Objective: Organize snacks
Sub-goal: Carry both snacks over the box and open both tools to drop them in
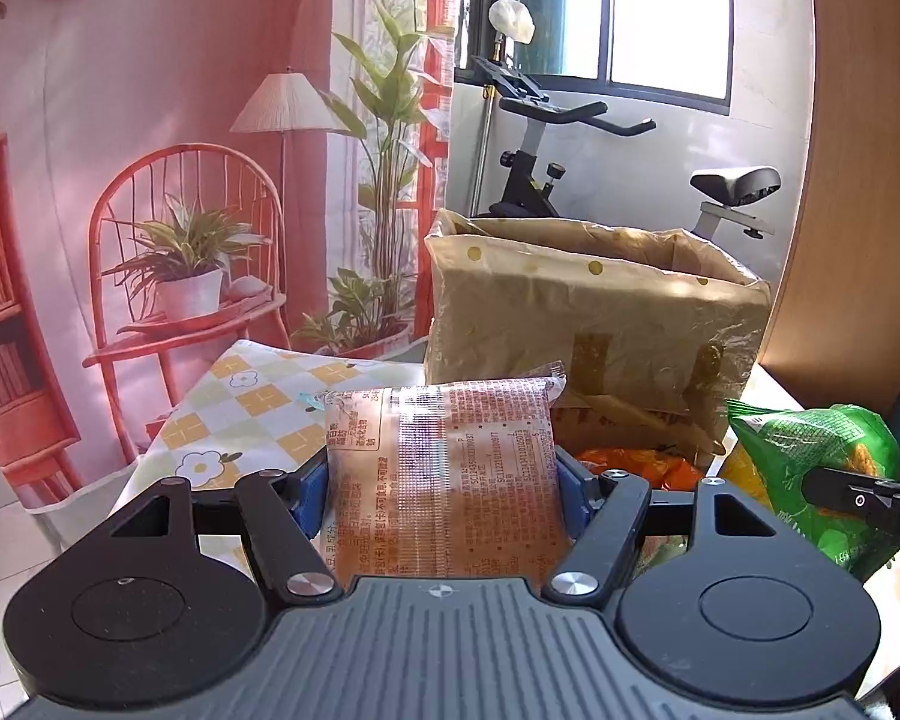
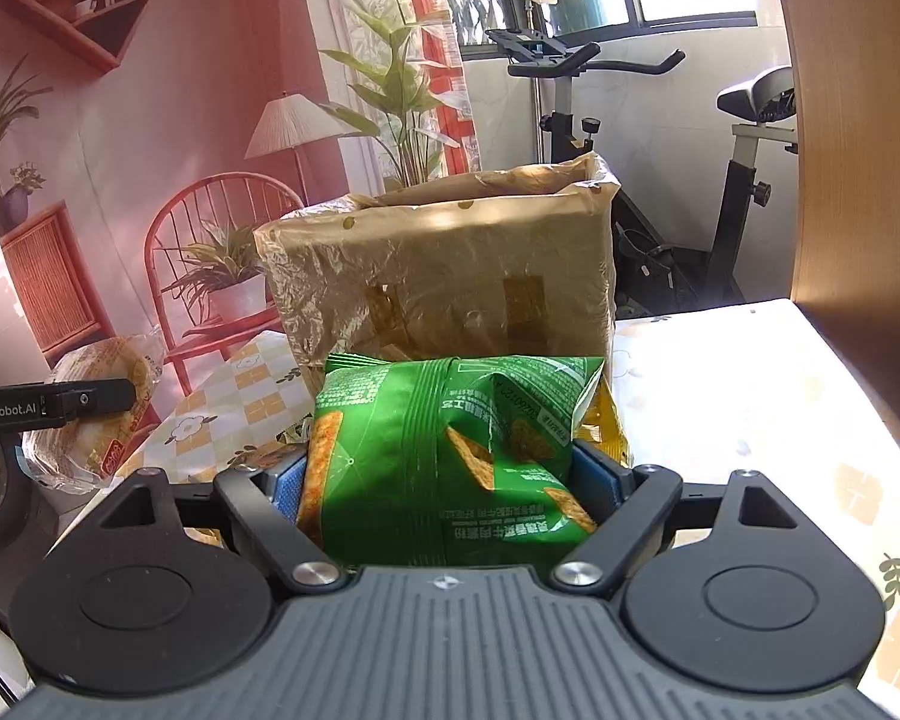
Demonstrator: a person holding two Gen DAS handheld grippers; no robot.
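My left gripper [image 1: 441,489] is shut on an orange snack packet [image 1: 444,468] with printed text and holds it above the table. My right gripper [image 2: 450,480] is shut on a green cracker bag [image 2: 444,456]. That green bag also shows at the right of the left wrist view [image 1: 810,468], held by the right gripper [image 1: 858,495]. The left gripper [image 2: 60,405] and its packet [image 2: 99,402] show at the left of the right wrist view. An open cardboard box wrapped in gold dotted film [image 1: 594,312] [image 2: 444,264] stands just beyond both packets.
The table has a checked flower-print cloth [image 1: 252,396] [image 2: 750,396]. More snack bags, orange [image 1: 636,462] and yellow [image 2: 606,426], lie at the box's foot. A wooden panel [image 1: 858,180] stands at the right. An exercise bike [image 2: 570,96] stands behind the table.
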